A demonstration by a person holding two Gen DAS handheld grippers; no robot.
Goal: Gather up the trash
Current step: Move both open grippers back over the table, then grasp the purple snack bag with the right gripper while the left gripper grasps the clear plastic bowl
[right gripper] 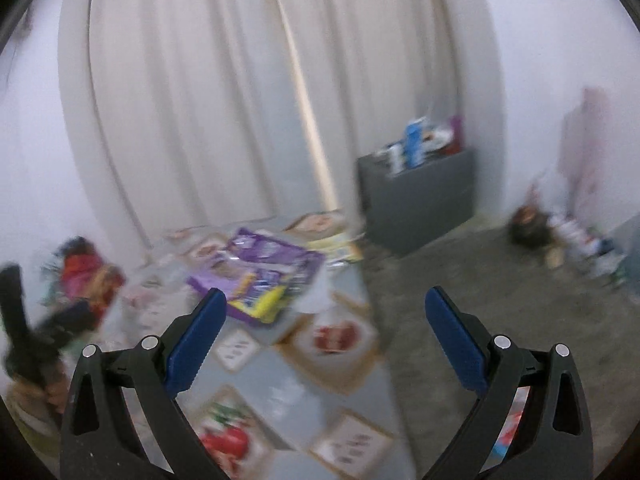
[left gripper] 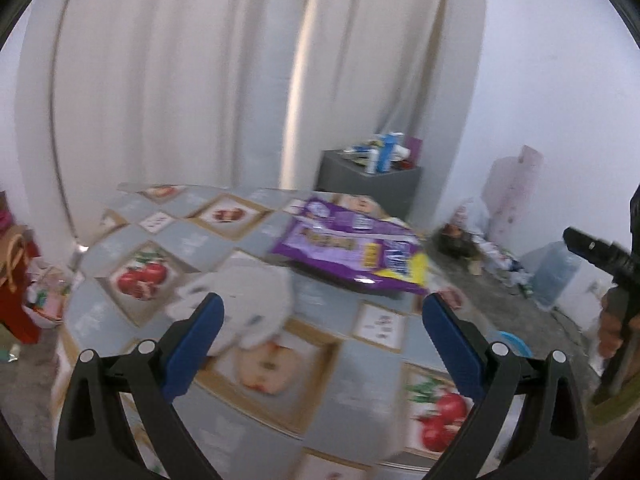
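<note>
A purple and yellow snack bag point(left gripper: 356, 254) lies on the far part of a table with a fruit-print cloth point(left gripper: 256, 240). Nearer me lies a crumpled white wrapper or tissue point(left gripper: 248, 304). My left gripper point(left gripper: 322, 316) is open above the table, its left pad close over the white piece and nothing between the pads. In the right wrist view the same purple bag point(right gripper: 260, 272) lies ahead of my right gripper point(right gripper: 324, 316), which stands open and empty over the table's right side. The right gripper's black body point(left gripper: 600, 256) shows at the left view's right edge. Both views are blurred.
A grey cabinet point(right gripper: 420, 200) with bottles and boxes on top stands by the curtain. Clutter and a water jug point(left gripper: 554, 276) line the right wall on the floor. Red bags point(left gripper: 16, 280) sit left of the table. The table's right edge point(right gripper: 376, 320) drops to grey floor.
</note>
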